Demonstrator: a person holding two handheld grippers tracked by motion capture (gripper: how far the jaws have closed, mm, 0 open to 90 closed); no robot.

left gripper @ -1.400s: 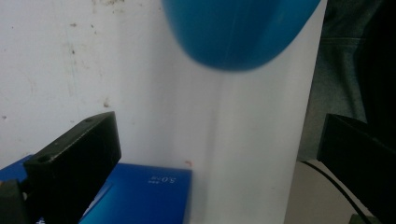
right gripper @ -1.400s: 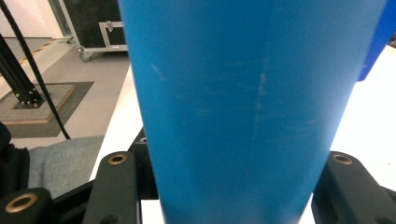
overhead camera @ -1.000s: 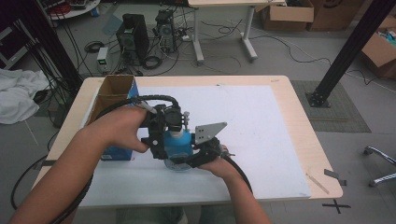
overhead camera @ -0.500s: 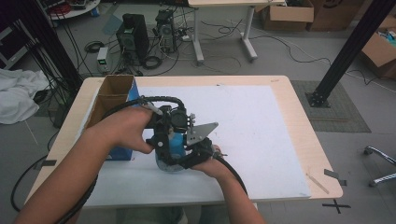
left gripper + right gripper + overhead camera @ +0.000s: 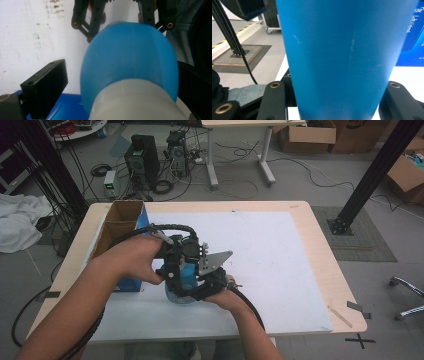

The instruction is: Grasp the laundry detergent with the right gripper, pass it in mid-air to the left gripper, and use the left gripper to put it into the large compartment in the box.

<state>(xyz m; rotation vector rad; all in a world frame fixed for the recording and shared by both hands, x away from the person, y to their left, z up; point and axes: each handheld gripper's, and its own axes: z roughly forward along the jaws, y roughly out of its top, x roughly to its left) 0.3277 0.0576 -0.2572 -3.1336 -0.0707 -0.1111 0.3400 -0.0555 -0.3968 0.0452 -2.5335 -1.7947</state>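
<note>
high view: you hold the blue bottle [image 5: 184, 279] above the white sheet [image 5: 280, 265] that covers the table [image 5: 320, 245], just to the right of the blue-sided cardboard box [image 5: 122, 227], the landmark for every place given here. the bottle sits near the box's front corner, well short of the sheet's far right edge.

your right gripper [image 5: 202, 287] comes at the bottle from the side away from the box. in the right gripper view the bottle's blue body [image 5: 342, 57] runs from top to bottom between the two black jaws, which press on it at either flank: this gripper is clenched on the bottle. the box's printed blue side [image 5: 413, 37] appears just beyond the bottle.

your left gripper [image 5: 172, 265] reaches in from the box side and meets the bottle's upper end. in the left gripper view the rounded blue shoulder [image 5: 130, 60] and a ribbed pale collar [image 5: 132, 100] lie between the jaws; a clear gap of white sheet separates the left jaw from the bottle, so these jaws are released, though they have just been closing a little around it. the right gripper's linkage [image 5: 87, 22] shows beyond the bottle, on the side farther from the box. your left hand [image 5: 135, 260] lies over the box's near end.
</note>
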